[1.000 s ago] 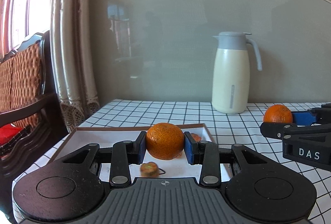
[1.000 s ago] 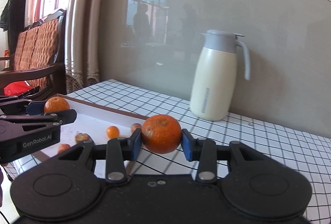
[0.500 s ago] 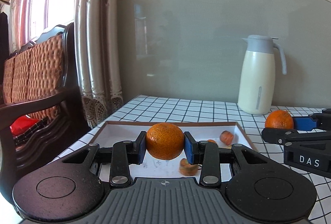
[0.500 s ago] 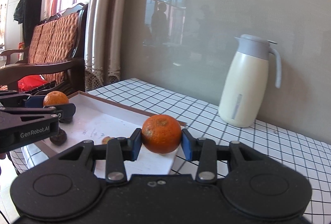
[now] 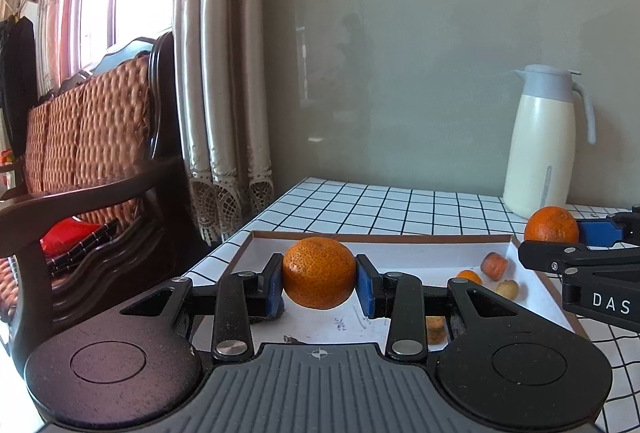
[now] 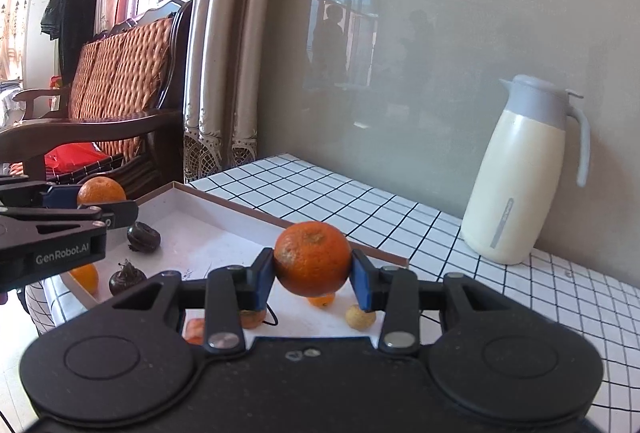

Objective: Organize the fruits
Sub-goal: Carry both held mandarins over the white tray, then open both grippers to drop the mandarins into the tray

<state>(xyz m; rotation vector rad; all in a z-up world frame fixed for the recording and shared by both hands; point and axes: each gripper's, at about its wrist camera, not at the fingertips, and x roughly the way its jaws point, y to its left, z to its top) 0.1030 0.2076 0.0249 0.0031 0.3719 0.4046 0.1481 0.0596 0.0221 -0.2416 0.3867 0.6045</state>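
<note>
A white tray (image 5: 380,235) with a brown rim lies on the checked tablecloth. My left gripper (image 5: 319,283) is shut on a large orange (image 5: 316,267) held above the tray's near left part. My right gripper (image 6: 313,273) is shut on a second orange (image 6: 312,253) over the tray's near right corner. Each gripper shows at the edge of the other's view, with its orange (image 5: 551,225) (image 6: 101,191) in it. Several small fruits lie in the tray: a reddish one (image 5: 495,265), a yellowish one (image 6: 360,317) and two dark ones (image 6: 143,236).
A cream thermos jug (image 6: 524,169) with a grey lid stands at the back right against the grey wall. A wooden armchair (image 5: 100,153) with a woven back and a lace curtain (image 5: 224,93) stand just past the table's left edge.
Both grippers have moved to the left with their oranges, from beside the tray to over it. The jug has slid toward the right of both views.
</note>
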